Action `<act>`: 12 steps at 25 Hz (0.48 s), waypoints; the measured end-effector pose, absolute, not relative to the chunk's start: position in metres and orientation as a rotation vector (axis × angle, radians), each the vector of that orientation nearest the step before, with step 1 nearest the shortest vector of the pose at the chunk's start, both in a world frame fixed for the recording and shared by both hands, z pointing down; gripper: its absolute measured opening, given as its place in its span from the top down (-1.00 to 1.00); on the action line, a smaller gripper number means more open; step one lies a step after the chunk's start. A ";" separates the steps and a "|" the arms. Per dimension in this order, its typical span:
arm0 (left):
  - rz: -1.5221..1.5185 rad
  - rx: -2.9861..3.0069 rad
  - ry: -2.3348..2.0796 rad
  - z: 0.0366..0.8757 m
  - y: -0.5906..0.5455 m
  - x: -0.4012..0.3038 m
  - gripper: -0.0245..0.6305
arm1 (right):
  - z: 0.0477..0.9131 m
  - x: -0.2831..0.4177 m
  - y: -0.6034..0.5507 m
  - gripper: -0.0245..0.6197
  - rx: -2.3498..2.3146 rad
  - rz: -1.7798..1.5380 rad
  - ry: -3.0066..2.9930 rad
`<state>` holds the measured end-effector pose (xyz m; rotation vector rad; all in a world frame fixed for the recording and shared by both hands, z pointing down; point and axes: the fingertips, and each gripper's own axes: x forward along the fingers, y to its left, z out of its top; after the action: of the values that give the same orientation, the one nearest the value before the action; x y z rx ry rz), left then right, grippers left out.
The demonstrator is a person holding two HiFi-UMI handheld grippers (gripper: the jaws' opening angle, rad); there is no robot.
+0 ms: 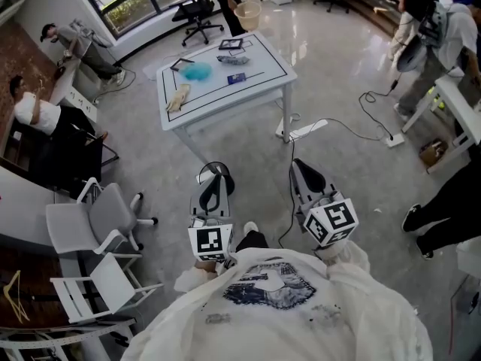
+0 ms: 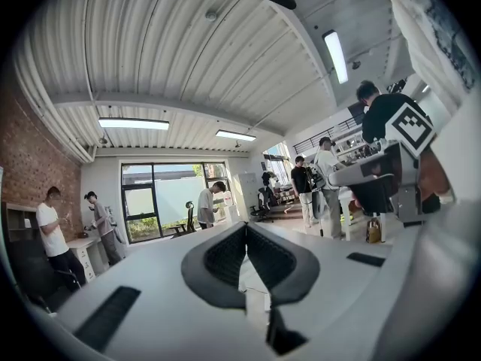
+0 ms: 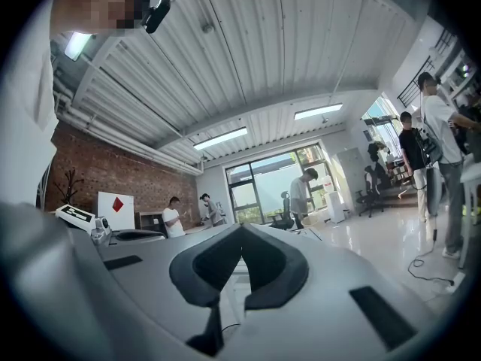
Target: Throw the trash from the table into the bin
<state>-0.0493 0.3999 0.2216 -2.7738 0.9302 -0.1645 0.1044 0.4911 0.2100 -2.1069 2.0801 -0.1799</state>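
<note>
The white table (image 1: 264,89) stands a few steps ahead in the head view. On it lie a blue fluffy clump (image 1: 197,71), a beige cloth (image 1: 178,97), a crumpled clear wrapper (image 1: 230,59), a small blue packet (image 1: 238,78) and a dark frame (image 1: 233,45). A beige bin (image 1: 247,14) stands on the floor beyond the table's far side. My left gripper (image 1: 215,170) (image 2: 245,229) and right gripper (image 1: 300,165) (image 3: 242,231) are held level in front of my chest, well short of the table. Both are shut, with nothing between the jaws.
Two white chairs (image 1: 96,218) (image 1: 101,283) stand at my left. A cable and white power strip (image 1: 310,129) lie on the floor right of the table. A black office chair (image 1: 198,10) is near the bin. People stand at the right (image 1: 448,207) and far left.
</note>
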 end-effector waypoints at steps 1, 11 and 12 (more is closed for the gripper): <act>-0.161 -2.773 0.931 0.222 0.398 -0.047 0.90 | 0.211 0.107 0.490 0.88 -2.108 -0.183 2.080; -0.123 -2.782 0.895 0.227 0.372 -0.019 0.90 | 0.219 0.128 0.473 0.88 -2.147 -0.175 2.064; -0.121 -2.784 0.893 0.228 0.367 -0.015 0.90 | 0.220 0.130 0.469 0.88 -2.152 -0.176 2.062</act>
<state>-0.0153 0.3673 0.2281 -2.7838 0.8931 -0.1212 0.1303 0.4692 0.2203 -2.1517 2.0617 -0.1759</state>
